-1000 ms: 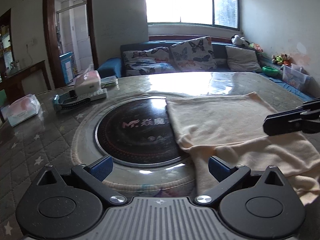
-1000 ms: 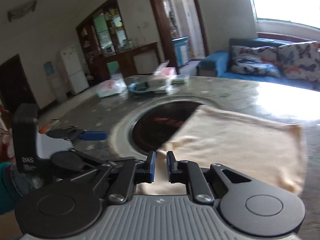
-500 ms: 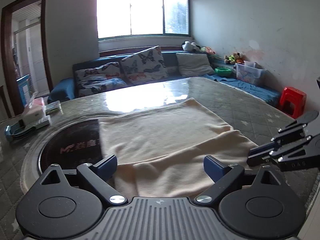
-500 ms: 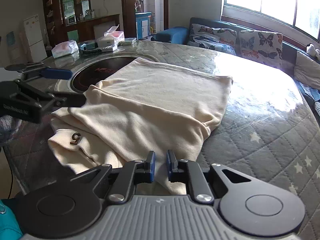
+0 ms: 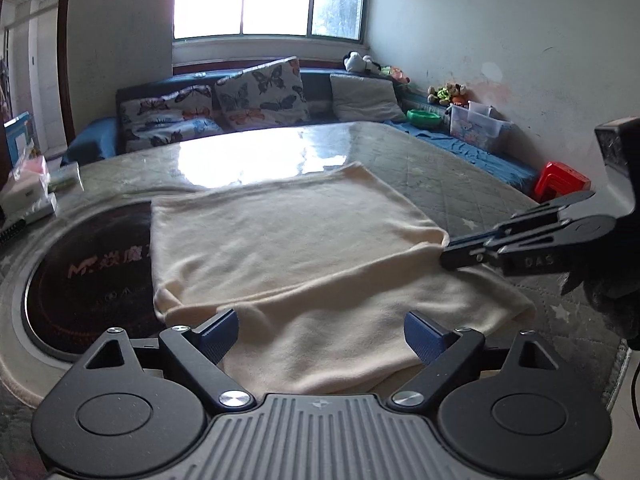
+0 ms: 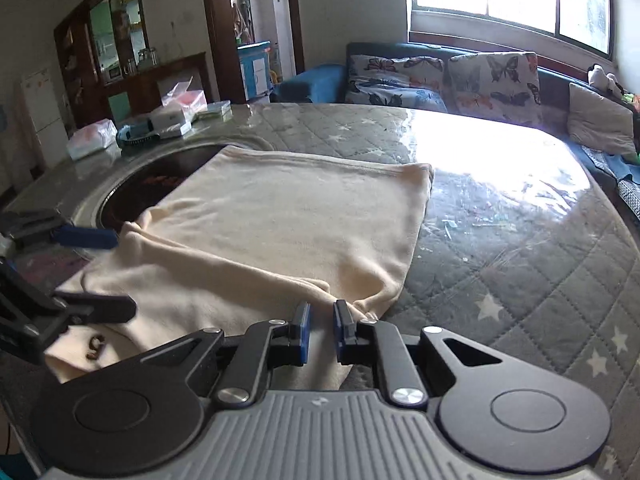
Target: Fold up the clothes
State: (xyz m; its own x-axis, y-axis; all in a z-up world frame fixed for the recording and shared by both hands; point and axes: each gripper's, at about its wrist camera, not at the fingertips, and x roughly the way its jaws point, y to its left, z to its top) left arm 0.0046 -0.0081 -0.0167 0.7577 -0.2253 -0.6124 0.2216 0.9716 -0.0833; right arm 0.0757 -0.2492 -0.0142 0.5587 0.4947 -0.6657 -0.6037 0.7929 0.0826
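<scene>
A cream garment [image 5: 288, 240] lies folded on the quilted round table [image 5: 452, 176], its far half overlapping a dark hot plate [image 5: 88, 272]. A small "5" mark [image 6: 94, 350] shows near the front corner. My left gripper [image 5: 322, 332] hovers open over the garment's near edge, with cloth under the wide gap and its pads clear of it. It also appears at the left as the left gripper [image 6: 96, 272]. My right gripper [image 6: 321, 326] is shut to a narrow slit above the garment's right front fold, pinching nothing I can see. Its tip, the right gripper [image 5: 448, 258], sits at the right edge.
Tissue packs and boxes [image 6: 92, 138] crowd the table's far left. A blue sofa with butterfly cushions [image 5: 260, 96] runs behind the table, and a red stool [image 5: 564, 180] stands at the right. The table's front edge is just below both grippers.
Both views swung from the hot plate side onto the garment. The right gripper came down to the garment's right front fold. The left jaws narrowed slightly and sank closer to the near edge.
</scene>
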